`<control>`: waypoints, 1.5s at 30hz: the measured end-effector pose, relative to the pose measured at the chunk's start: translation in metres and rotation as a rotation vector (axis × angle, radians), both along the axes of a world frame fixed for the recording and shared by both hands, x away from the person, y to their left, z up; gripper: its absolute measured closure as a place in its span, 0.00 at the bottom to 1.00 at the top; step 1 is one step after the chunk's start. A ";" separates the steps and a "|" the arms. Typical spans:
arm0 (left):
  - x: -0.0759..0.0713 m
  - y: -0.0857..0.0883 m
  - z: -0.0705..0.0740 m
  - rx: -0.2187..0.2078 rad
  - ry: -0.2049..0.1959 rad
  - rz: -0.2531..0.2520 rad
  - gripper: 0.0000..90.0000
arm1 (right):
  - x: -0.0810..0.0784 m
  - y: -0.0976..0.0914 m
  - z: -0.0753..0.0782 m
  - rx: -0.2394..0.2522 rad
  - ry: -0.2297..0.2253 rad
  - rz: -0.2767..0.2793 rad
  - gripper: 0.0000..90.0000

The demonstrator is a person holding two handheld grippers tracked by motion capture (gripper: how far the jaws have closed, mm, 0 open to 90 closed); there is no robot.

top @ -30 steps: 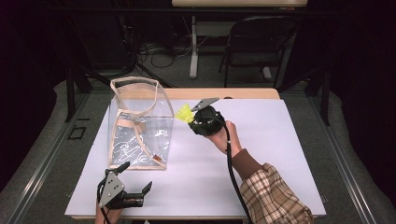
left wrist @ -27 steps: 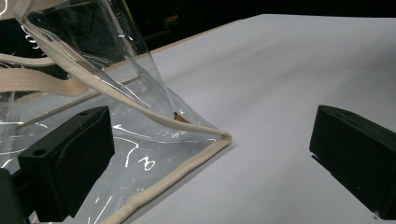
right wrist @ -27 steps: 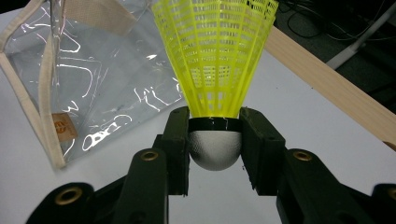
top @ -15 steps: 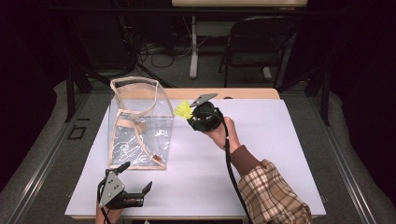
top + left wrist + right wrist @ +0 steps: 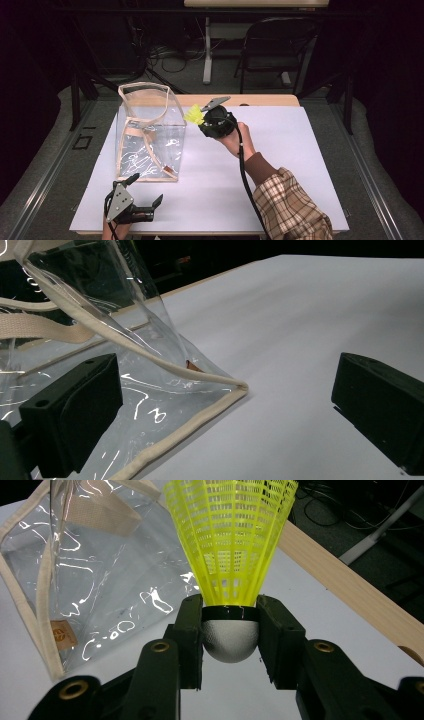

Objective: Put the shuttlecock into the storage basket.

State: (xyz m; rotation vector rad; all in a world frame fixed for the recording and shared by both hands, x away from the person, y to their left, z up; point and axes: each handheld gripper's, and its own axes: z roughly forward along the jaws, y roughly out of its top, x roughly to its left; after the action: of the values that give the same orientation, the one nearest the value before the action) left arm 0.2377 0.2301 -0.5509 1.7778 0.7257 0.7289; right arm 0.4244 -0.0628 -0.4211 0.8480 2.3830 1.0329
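A yellow plastic shuttlecock (image 5: 194,115) with a white cork head (image 5: 230,639) is clamped at the head in my right gripper (image 5: 201,120), skirt pointing away (image 5: 231,540). It hangs in the air just right of the top of a clear plastic bag (image 5: 150,135) with beige trim and straps, which stands open on the white table (image 5: 280,165). My left gripper (image 5: 146,190) rests near the table's front edge, in front of the bag, its jaws wide apart with nothing between them. In the left gripper view the bag's bottom corner (image 5: 239,387) lies just ahead of that gripper (image 5: 225,405).
A wooden strip (image 5: 260,100) runs along the table's back edge. Behind the table stand a folding chair (image 5: 272,50), a desk leg (image 5: 207,50) and cables on the floor. A plaid sleeve (image 5: 292,210) crosses the right front of the table.
My right gripper with the shuttlecock has edged slightly up and toward the bag's top. The left gripper has kept still.
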 end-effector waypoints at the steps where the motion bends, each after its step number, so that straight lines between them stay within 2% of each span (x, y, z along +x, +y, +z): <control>1: 0.000 0.000 0.000 0.001 0.000 0.000 0.00 | 0.000 0.000 0.000 0.001 0.000 0.001 0.72; 45: 0.000 0.000 0.000 0.001 -0.001 -0.001 0.00 | 0.011 0.014 0.025 0.012 -0.036 0.005 0.72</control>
State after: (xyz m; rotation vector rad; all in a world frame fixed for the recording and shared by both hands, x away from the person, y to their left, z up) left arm 0.2374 0.2305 -0.5510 1.7782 0.7247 0.7293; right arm 0.4352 -0.0493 -0.3957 0.8210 2.3521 1.0570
